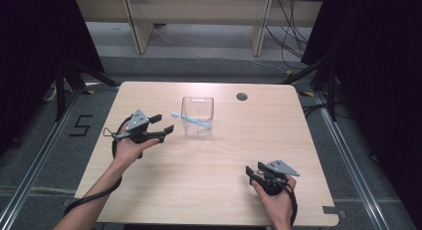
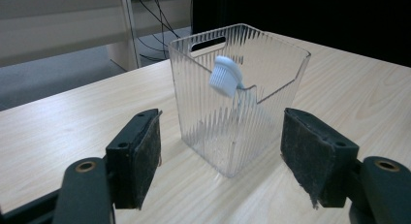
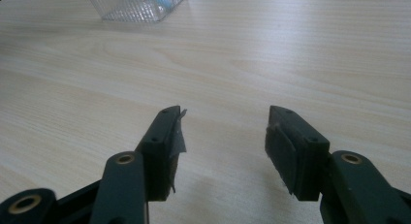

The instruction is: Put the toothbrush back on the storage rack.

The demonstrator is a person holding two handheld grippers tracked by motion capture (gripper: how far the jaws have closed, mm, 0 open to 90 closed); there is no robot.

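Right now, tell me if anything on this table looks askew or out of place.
The toothbrush sits askew: it leans slantwise in the clear container, its bristle head propped over the rim and sticking out past the wall towards the left gripper. The container itself stands upright on the table; nothing looks spilled or broken.

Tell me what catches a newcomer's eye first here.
A clear ribbed box stands mid-table, with a blue toothbrush leaning inside it, bristle head sticking out over the rim. The left tongs hang open just beside it, nothing between them; the right tongs rest open at the near edge.
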